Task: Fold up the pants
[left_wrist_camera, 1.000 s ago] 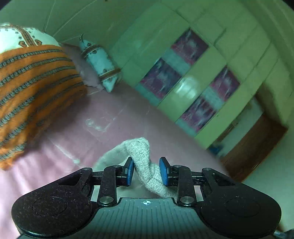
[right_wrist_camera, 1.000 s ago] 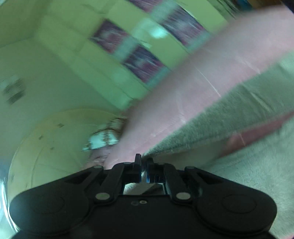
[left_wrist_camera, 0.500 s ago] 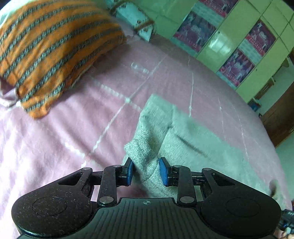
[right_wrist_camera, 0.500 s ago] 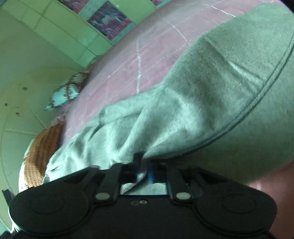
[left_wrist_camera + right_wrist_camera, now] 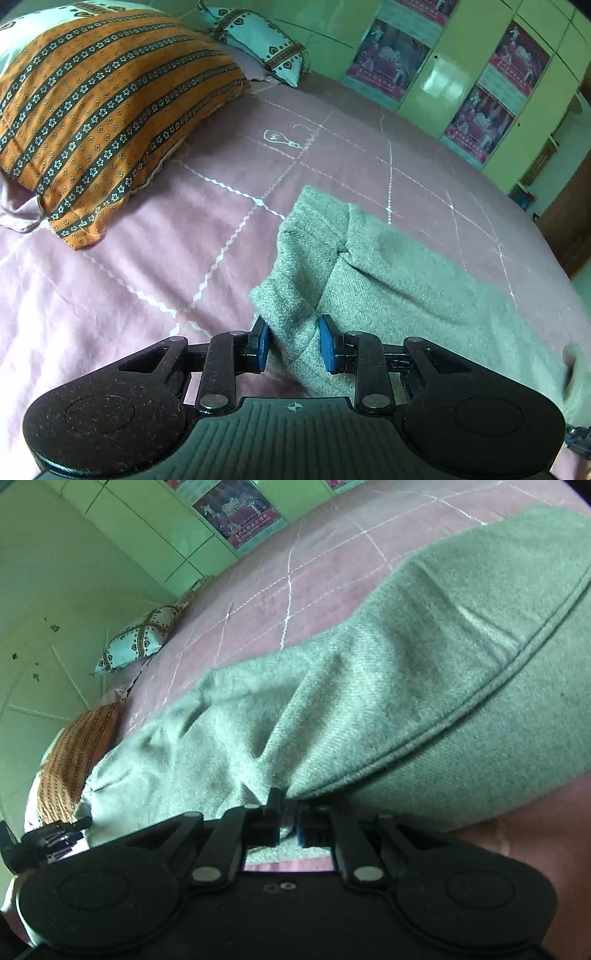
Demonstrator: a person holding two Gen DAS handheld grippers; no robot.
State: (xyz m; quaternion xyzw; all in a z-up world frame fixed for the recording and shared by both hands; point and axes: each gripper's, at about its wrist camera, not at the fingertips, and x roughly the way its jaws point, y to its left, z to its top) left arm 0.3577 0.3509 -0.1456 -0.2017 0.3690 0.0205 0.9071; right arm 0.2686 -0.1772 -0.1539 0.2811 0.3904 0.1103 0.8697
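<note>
Grey-green pants (image 5: 399,280) lie on a pink bedspread (image 5: 129,295), stretched from the left gripper toward the right. My left gripper (image 5: 292,345) has its blue pads on either side of a bunched pant-leg end, partly closed on the cloth. In the right wrist view the pants (image 5: 406,672) fill the frame, with a seam curving across. My right gripper (image 5: 288,825) is shut on the fabric's edge. The left gripper also shows at the far left of the right wrist view (image 5: 48,840).
An orange striped pillow (image 5: 92,103) lies at the upper left and a pale blue patterned pillow (image 5: 258,40) behind it. Green cupboards with posters (image 5: 480,85) stand beyond the bed. A wooden door (image 5: 569,221) is at right.
Both grippers have come down from a raised, tilted pose to the bed, carrying the pants. The cloth now lies spread on the bedspread; both holds are unchanged.
</note>
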